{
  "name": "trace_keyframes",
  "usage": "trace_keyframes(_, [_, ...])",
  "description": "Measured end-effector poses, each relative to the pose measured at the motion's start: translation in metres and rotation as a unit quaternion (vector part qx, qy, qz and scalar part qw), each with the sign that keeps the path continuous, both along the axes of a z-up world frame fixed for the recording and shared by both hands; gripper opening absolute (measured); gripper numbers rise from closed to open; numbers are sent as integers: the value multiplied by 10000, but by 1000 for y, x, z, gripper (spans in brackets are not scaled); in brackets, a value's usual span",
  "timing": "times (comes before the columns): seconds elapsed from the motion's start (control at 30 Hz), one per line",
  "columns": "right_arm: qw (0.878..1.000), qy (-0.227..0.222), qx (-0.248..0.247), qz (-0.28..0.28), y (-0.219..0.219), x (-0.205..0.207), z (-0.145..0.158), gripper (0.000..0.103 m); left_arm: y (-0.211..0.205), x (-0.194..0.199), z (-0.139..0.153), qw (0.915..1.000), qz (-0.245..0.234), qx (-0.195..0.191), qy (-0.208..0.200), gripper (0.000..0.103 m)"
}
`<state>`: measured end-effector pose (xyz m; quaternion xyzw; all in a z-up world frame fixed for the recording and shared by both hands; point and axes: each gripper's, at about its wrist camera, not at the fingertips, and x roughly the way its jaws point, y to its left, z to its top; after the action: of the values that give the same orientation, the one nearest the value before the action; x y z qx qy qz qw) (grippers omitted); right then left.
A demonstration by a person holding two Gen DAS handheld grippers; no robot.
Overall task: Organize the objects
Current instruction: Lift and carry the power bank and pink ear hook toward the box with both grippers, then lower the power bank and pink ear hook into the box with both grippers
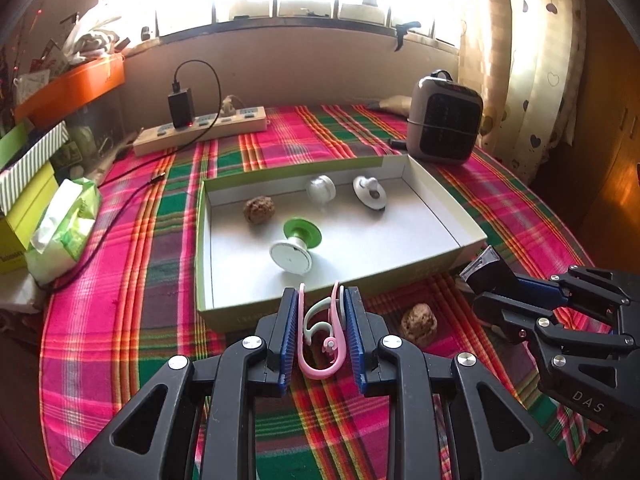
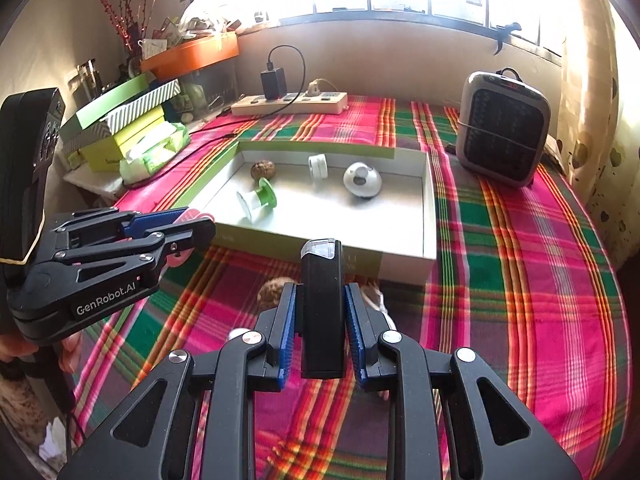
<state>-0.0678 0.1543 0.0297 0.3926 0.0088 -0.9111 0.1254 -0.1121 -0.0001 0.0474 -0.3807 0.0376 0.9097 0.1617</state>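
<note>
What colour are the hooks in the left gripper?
Pink and pale mint plastic hooks, clearest in the left wrist view.

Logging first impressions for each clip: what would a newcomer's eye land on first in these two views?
Probably the loud pink-and-green plaid cloth covering the table, with the open shallow box in its middle holding a few small items. Next, both grippers are loaded: the left gripper clamps pink and pale green plastic hooks, and the right gripper grips a black stick-shaped device with a clear tip. A grey heater stands behind the box on the right.
</note>
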Motion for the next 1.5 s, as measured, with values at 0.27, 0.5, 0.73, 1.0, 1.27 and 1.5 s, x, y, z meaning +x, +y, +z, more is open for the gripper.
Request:
trace_keyframes(0.27, [10000, 46, -41, 12, -1, -18, 7, 25, 0, -10, 2, 10000, 33, -14, 26, 21])
trace_keyframes(0.5, [10000, 28, -51, 31, -2, -33, 9, 25, -1, -23, 5, 10000, 73, -20, 41, 22])
trace_keyframes(0.73, [10000, -8, -59, 6, 0, -53, 9, 25, -3, -35, 6, 9999, 135, -20, 68, 22])
trace_keyframes(1.0, [9999, -94, -59, -101, 7, -71, 3, 25, -8, -49, 4, 9997, 228, -19, 54, 21])
trace_keyframes(1.27, [9996, -227, -25, -171, 11, -88, -4, 25, -10, -63, -1, 9995, 293, -66, 4, 21])
trace_keyframes(1.5, [9993, -301, -3, -221, 14, -100, -8, 25, -14, -72, -9, 9992, 381, -72, -105, 21])
